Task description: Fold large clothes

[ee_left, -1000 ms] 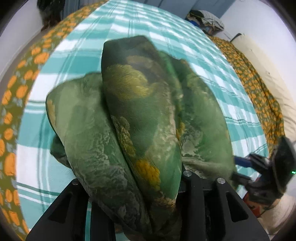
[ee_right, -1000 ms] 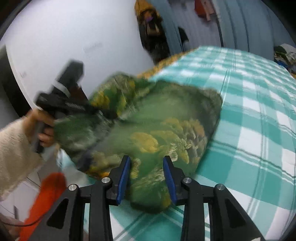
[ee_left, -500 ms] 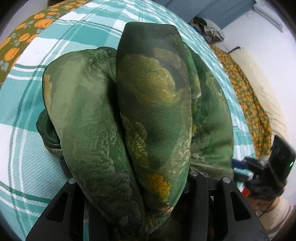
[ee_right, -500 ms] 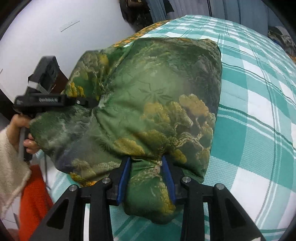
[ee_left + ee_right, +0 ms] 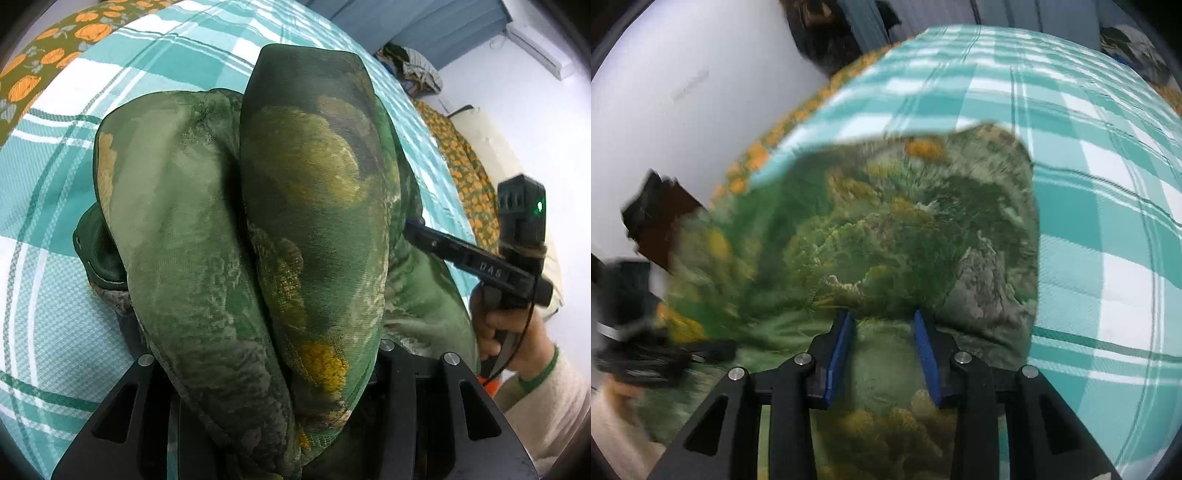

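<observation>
The green patterned garment (image 5: 295, 240) lies bunched on the teal checked bedspread (image 5: 55, 295), filling the centre of both views. The left gripper (image 5: 280, 387), at six o'clock, is buried in its thick folds, so I cannot tell how its jaws stand. The right gripper (image 5: 884, 354) pinches a fold between its blue pads (image 5: 842, 354).

Green garment (image 5: 310, 229) bunched over my left gripper (image 5: 280, 373)

From my left wrist camera, thick folds of the green and yellow printed cloth fill the gap between the black fingers, hiding the tips. The garment lies on the teal checked bedspread (image 5: 55, 258). Right of the garment, my right gripper (image 5: 413, 225) reaches into its edge, hand (image 5: 506, 325) gripping the handle.
</observation>
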Action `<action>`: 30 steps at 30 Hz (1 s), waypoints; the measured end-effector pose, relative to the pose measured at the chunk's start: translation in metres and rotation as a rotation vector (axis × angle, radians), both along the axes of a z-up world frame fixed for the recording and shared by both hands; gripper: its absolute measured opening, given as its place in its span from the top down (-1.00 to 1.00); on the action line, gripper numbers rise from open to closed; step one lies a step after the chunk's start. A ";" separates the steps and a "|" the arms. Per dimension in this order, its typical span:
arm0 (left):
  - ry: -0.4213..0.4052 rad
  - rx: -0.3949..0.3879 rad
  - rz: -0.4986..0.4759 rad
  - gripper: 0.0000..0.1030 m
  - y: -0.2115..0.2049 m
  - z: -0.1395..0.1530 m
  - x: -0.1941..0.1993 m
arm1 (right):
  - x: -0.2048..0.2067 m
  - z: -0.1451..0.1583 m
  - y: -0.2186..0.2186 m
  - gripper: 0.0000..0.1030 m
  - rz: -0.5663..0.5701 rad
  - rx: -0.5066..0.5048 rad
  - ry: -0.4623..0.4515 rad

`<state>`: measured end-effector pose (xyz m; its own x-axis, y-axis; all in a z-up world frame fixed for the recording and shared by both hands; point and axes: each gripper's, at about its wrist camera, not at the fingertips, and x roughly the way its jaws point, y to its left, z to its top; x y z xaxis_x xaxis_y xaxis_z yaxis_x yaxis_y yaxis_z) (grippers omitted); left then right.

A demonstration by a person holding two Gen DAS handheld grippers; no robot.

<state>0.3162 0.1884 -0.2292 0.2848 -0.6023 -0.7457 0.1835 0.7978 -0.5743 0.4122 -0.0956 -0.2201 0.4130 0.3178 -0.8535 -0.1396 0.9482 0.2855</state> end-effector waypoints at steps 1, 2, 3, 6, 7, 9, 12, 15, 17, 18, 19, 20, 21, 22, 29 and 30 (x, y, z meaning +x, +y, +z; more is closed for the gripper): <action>0.001 -0.011 0.001 0.14 0.002 -0.001 0.000 | 0.007 0.003 0.003 0.33 0.015 -0.019 0.026; 0.002 -0.020 0.000 0.14 0.006 -0.002 0.000 | 0.011 0.006 0.004 0.33 0.029 -0.040 0.043; 0.000 -0.025 0.000 0.14 0.008 -0.002 -0.001 | 0.018 0.015 0.009 0.33 0.041 -0.069 0.053; -0.010 -0.033 0.000 0.13 0.018 -0.005 -0.005 | 0.040 0.040 0.021 0.28 0.059 -0.063 -0.012; -0.012 -0.034 0.002 0.13 0.019 -0.005 -0.006 | 0.051 0.047 0.027 0.28 0.052 -0.048 -0.038; -0.013 -0.035 0.005 0.13 0.022 -0.005 -0.009 | 0.071 0.049 0.036 0.28 0.037 0.009 -0.060; -0.013 -0.038 0.013 0.13 0.026 -0.008 -0.017 | 0.093 0.030 0.048 0.28 0.018 0.081 -0.030; -0.007 -0.033 0.031 0.14 0.029 -0.012 -0.019 | 0.109 -0.012 0.069 0.28 0.030 -0.007 0.078; -0.005 -0.033 0.036 0.14 0.030 -0.012 -0.020 | 0.108 -0.017 0.072 0.28 0.029 -0.027 0.086; -0.005 -0.035 0.033 0.14 0.031 -0.012 -0.021 | 0.108 -0.016 0.072 0.28 0.026 -0.025 0.088; -0.006 -0.035 0.028 0.14 0.033 -0.011 -0.023 | 0.106 -0.011 0.070 0.28 0.022 -0.016 0.085; -0.006 -0.033 0.027 0.14 0.031 -0.010 -0.023 | 0.104 -0.007 0.068 0.28 0.021 -0.005 0.079; -0.007 -0.032 0.027 0.14 0.031 -0.009 -0.025 | 0.099 -0.003 0.067 0.28 0.027 0.006 0.074; -0.008 -0.031 0.028 0.14 0.031 -0.008 -0.025 | 0.085 0.005 0.063 0.28 0.048 0.021 0.063; -0.013 -0.030 0.034 0.13 0.026 -0.004 -0.030 | -0.053 0.034 0.013 0.28 0.156 0.060 -0.060; -0.012 -0.030 0.036 0.13 0.026 -0.003 -0.030 | -0.072 0.038 0.006 0.28 0.158 0.063 -0.070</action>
